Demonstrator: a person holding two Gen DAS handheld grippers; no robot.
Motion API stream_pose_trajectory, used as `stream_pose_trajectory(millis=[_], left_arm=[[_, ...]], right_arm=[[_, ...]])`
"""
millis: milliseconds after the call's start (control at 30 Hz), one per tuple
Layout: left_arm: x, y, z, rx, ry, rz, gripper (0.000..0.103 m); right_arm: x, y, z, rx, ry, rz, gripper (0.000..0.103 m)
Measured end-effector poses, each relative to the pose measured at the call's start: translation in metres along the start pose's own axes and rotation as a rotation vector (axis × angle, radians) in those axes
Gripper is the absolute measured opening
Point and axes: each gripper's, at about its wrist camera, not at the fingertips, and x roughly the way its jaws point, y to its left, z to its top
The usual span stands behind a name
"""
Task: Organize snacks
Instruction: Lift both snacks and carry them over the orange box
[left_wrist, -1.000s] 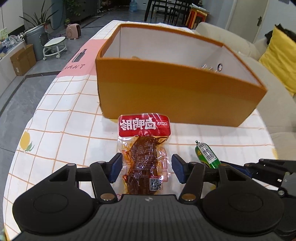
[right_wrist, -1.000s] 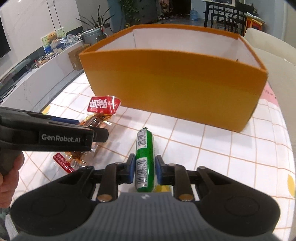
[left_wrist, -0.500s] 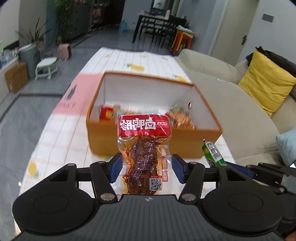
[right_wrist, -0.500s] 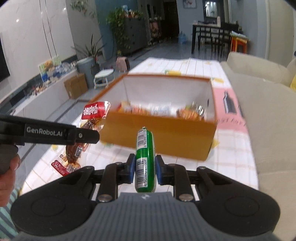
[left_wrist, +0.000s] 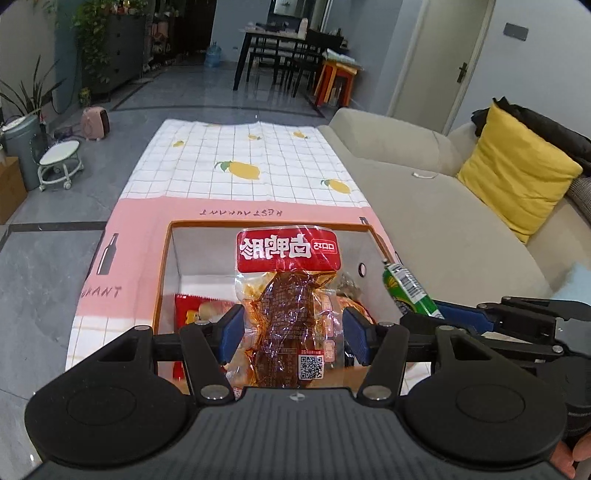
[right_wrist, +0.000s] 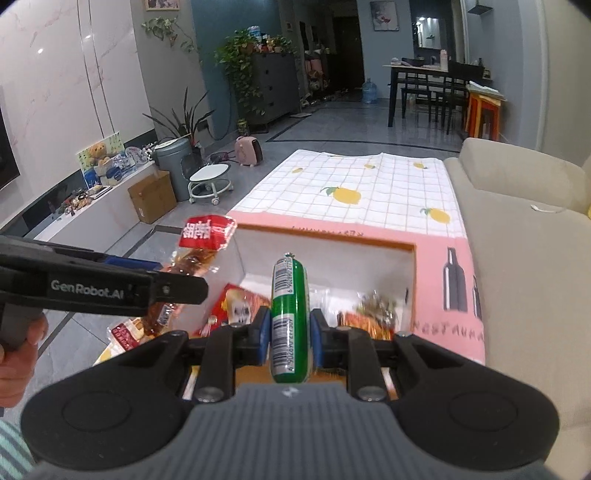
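Left tongs (left_wrist: 288, 332) grip one red-topped clear snack packet (left_wrist: 287, 295); right tongs (right_wrist: 288, 334) pinch one green sausage stick (right_wrist: 290, 317). Both hang over one orange box (left_wrist: 166, 258) on the surface, which holds at least two more packets.

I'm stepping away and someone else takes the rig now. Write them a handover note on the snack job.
Left hand-held gripper: shut on the red-topped meat snack pouch, held in the air over the orange box.
Right hand-held gripper: shut on the green sausage stick, also above the box.
Box: sits on the checked lemon tablecloth, open, with several snack packets already in it.
Done: both items are picked up and carried to the box.
Left: lower each into the box and release. Whether more snacks wait on the table is hidden below the grippers.
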Motion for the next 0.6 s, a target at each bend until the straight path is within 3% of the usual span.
stream_pose_trajectory(millis=[333,600], left_arm=[[0.078,0.02,0.02,0.02,0.126,0.062,0.066],[0.131,0.031,0.01,0.05,0.226,0.121,0.066]], right_arm=[[0.089,-0.022,0.027,0.003,0.145,-0.034,0.019],[0.141,-0.029,0.015,0.02,0.212,-0.086,0.019]])
